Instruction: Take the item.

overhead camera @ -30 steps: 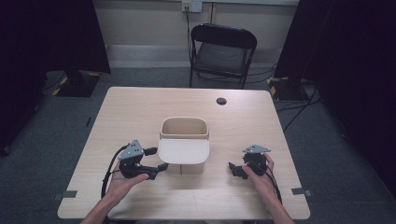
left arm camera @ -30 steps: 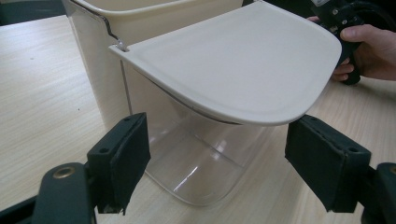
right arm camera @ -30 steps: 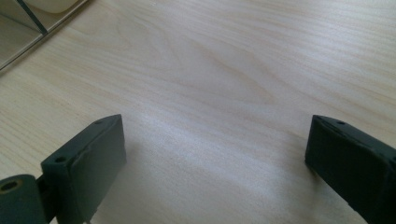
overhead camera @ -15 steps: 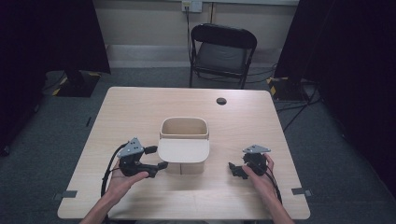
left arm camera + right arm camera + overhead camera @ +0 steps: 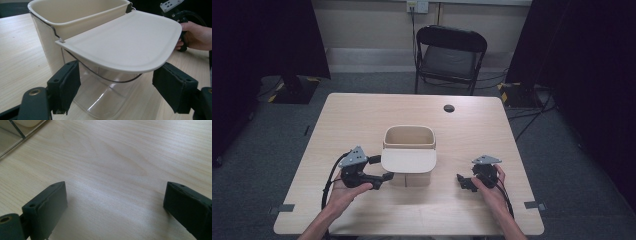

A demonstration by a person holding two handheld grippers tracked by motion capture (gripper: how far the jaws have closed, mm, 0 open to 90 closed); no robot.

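Note:
A cream bin (image 5: 409, 137) stands at the middle of the table (image 5: 362, 115), and its flat lid (image 5: 408, 161) hangs out level toward the person. My left gripper (image 5: 384, 179) is at the lid's near left corner. In the left gripper view the lid (image 5: 125, 42) spreads just above the wide-apart jaws of the left gripper (image 5: 117, 90), whose pads touch nothing. A clear lower container (image 5: 100, 100) sits under the lid. To the right of the bin, my right gripper (image 5: 462, 181) rests low over bare wood. Seen in its own view, the right gripper (image 5: 115, 205) is open and holds nothing.
A small black round object (image 5: 449, 108) lies near the table's far edge. A black folding chair (image 5: 451, 55) stands behind the table. A corner of the bin (image 5: 15, 130) shows at the upper left of the right gripper view.

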